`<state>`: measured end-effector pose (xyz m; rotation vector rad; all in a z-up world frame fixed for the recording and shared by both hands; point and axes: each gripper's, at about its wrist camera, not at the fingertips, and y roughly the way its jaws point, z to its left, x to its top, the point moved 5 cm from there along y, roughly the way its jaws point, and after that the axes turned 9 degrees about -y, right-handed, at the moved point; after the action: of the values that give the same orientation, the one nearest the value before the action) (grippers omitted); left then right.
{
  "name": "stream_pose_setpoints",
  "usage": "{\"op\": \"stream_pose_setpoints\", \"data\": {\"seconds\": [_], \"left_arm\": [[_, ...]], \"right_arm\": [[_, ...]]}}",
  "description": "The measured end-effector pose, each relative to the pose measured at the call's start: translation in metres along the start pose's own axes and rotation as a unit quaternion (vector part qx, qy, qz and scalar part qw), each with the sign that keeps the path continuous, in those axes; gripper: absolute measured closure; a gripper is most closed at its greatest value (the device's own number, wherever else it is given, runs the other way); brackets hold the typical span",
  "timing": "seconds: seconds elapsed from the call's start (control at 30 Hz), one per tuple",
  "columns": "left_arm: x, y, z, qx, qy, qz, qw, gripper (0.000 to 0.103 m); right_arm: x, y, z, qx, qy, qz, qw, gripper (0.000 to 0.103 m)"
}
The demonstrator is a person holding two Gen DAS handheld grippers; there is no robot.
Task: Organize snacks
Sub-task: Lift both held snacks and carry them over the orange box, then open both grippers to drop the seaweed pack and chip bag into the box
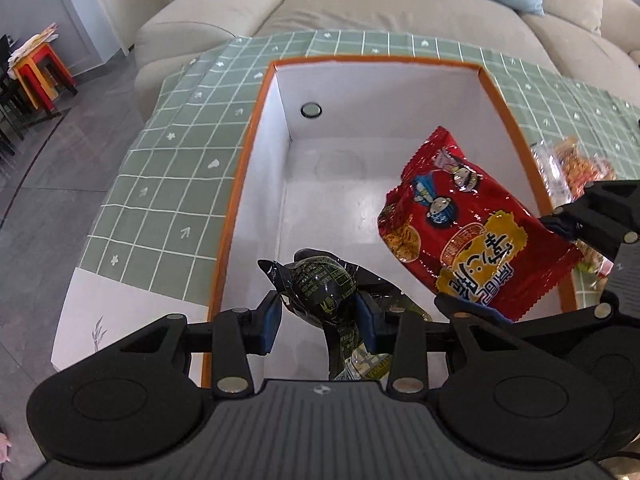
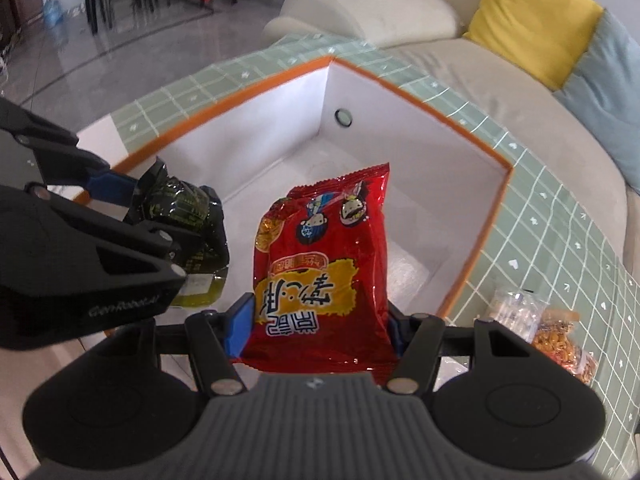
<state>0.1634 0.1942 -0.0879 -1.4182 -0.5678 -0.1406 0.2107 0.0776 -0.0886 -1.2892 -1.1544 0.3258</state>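
Observation:
An open white box with an orange rim (image 1: 244,168) (image 2: 496,208) stands on a green tiled cloth. Over its near left part my left gripper (image 1: 318,312) (image 2: 136,208) is shut on a dark green snack packet (image 1: 320,280) (image 2: 188,208). A second dark green and yellow packet (image 1: 368,360) (image 2: 200,288) hangs just below it; whether the two are joined is unclear. My right gripper (image 2: 320,328) (image 1: 500,256) is shut on the lower end of a red snack bag (image 2: 324,256) (image 1: 464,224), held over the box's right half. The box floor below is bare.
Clear bags of orange and pale snacks (image 1: 568,168) (image 2: 556,332) lie on the cloth to the right of the box. A beige sofa (image 1: 360,8) with yellow (image 2: 532,16) and blue cushions stands behind. Grey floor with stools (image 1: 40,72) is at the left.

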Motion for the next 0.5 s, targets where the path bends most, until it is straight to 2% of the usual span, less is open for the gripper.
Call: {"op": "stream_pose_setpoints", "data": {"seconds": [0.27,0.5], "left_arm": [[0.000,0.016,0.004,0.018,0.003,0.022,0.9996,0.058],[-0.002,0.024,0.010,0.027,-0.014,0.038,0.9988,0.057]], "right_arm": [[0.002,0.021,0.008,0.020,-0.016,0.039,0.999,0.042],[0.001,0.025,0.011,0.022,-0.022,0.045,0.999,0.041]]}}
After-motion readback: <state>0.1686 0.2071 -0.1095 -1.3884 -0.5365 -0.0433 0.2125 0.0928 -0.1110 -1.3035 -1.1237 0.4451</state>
